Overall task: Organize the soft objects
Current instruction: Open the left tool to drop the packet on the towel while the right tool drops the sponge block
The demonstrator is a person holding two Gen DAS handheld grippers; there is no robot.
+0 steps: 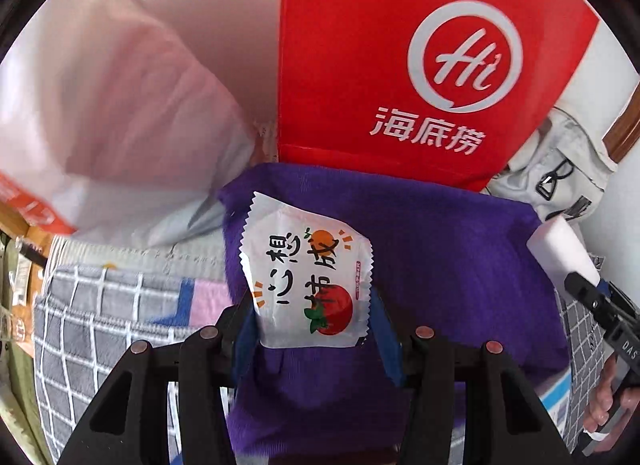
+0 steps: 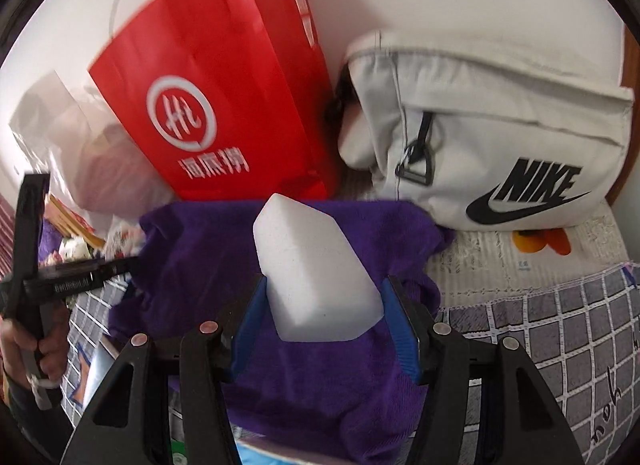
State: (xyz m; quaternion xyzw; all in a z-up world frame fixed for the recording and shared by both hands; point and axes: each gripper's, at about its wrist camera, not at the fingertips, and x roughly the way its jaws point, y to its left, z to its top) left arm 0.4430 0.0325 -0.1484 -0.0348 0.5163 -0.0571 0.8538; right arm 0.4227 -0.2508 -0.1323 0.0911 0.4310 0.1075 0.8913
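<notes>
**Both grippers loaded over purple cloth**

L gripper (image 1: 312, 325): blue pads about half open, clamped on a white snack packet (image 1: 306, 269) w/ tomato + orange print; packet sticks up between the fingers, tilted. R gripper (image 2: 322, 317): jaws roughly half open, closed on a white foam block (image 2: 310, 269), its far end pointing away from the camera. Both items hang above a purple cloth (image 2: 208, 257) spread on a grey checked blanket (image 2: 560, 329). Behind the cloth: red paper bag (image 1: 352, 57) upright vs. the wall, white Nike bag (image 2: 500, 113) to its right, a pale plastic bag (image 1: 120, 105) to its left. Person's hand (image 2: 24, 349) grips the L tool's handle.
</notes>
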